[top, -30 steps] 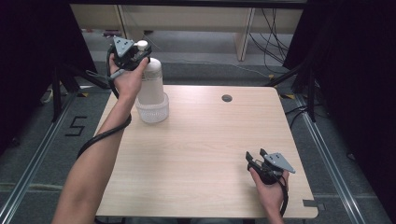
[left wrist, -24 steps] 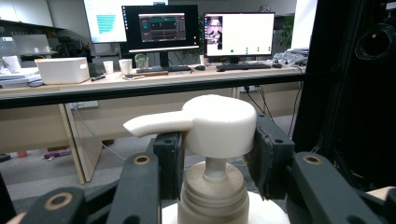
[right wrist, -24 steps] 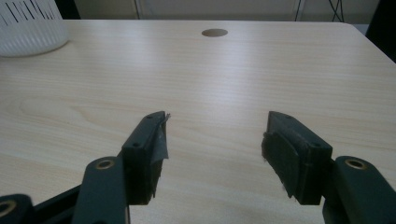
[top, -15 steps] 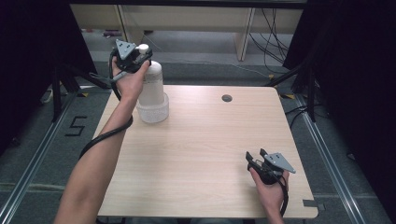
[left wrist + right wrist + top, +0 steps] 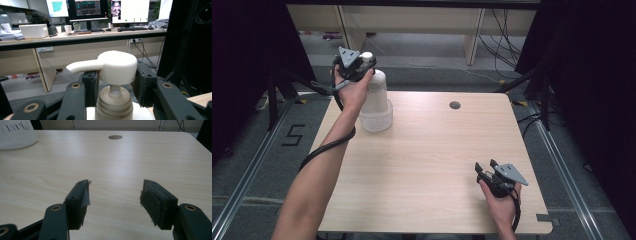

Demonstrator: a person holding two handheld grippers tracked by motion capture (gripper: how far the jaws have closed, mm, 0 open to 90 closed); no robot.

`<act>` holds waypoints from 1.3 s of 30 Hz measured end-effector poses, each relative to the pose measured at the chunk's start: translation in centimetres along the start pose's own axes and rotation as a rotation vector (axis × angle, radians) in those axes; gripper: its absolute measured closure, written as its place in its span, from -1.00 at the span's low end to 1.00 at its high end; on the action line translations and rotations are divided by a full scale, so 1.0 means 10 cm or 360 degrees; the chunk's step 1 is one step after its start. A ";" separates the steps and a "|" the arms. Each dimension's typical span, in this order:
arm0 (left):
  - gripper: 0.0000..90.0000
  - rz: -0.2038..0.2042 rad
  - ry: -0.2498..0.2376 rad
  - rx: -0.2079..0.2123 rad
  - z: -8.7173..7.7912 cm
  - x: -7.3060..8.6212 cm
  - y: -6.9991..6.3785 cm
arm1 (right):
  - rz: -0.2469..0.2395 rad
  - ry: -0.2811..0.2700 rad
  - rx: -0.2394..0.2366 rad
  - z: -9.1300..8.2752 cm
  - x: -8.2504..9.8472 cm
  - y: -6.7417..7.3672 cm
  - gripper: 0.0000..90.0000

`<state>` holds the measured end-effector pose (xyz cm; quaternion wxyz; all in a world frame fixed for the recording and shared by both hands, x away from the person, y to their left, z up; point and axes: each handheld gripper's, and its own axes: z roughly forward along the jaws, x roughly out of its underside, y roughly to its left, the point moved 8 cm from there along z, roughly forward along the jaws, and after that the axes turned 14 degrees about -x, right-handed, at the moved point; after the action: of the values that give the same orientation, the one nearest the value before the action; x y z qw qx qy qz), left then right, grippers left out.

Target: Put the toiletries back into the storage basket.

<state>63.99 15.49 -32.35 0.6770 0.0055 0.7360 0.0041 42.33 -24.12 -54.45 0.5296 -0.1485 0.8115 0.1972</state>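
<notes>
A: Left gripper view first: the left gripper (image 5: 113,82) has its two black jaws clamped on the pump head (image 5: 117,66) of the white pump bottle (image 5: 116,107), one pad on each side, just under the cap's rim. The spout sticks out to the left in that view, above one jaw.

B: And from the high view?

A: The same grip. The left gripper (image 5: 357,65) sits at the top of the pump bottle (image 5: 376,102), which stands upright on the wooden table (image 5: 432,150), near its far left corner. The person's left hand (image 5: 349,92) is wrapped round the gripper's body, beside the bottle's shoulder, and a black cable (image 5: 324,147) trails down along the forearm.

B: The other tool?

A: The right gripper (image 5: 486,172) rests low near the table's near right corner, well apart from the bottle. In the right gripper view its jaws stand apart with nothing between them, only bare tabletop (image 5: 112,165).

B: Anything else on the table?

A: A small round hole (image 5: 455,105) towards the far edge; it appears in the right gripper view (image 5: 115,137) too, with the base of the bottle (image 5: 16,135) at the top left corner there.
</notes>
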 end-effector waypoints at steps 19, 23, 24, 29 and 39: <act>0.31 0.0006 0.0045 -0.0014 0.04 0.19 0.02 | -0.0014 -0.0003 -0.0017 -0.01 -0.01 0.00 -0.12; 0.31 0.0000 0.0051 -0.0011 0.04 0.23 0.02 | -0.0017 -0.0002 -0.0017 -0.01 -0.01 0.00 -0.12; 0.31 0.0001 0.0055 -0.0009 0.04 0.24 0.02 | -0.0022 -0.0001 -0.0013 -0.01 -0.01 0.00 -0.12; 0.31 0.0005 0.0067 -0.0013 0.06 0.30 0.02 | 0.0027 -0.0022 -0.0012 0.00 0.00 0.02 -0.12; 0.31 0.0005 0.0075 -0.0009 0.07 0.39 0.02 | 0.0008 -0.0008 -0.0033 0.00 0.00 0.01 -0.12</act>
<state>64.40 15.72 -36.30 0.6595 0.0046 0.7517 0.0072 42.25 -24.00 -54.40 0.5297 -0.1514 0.8084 0.2072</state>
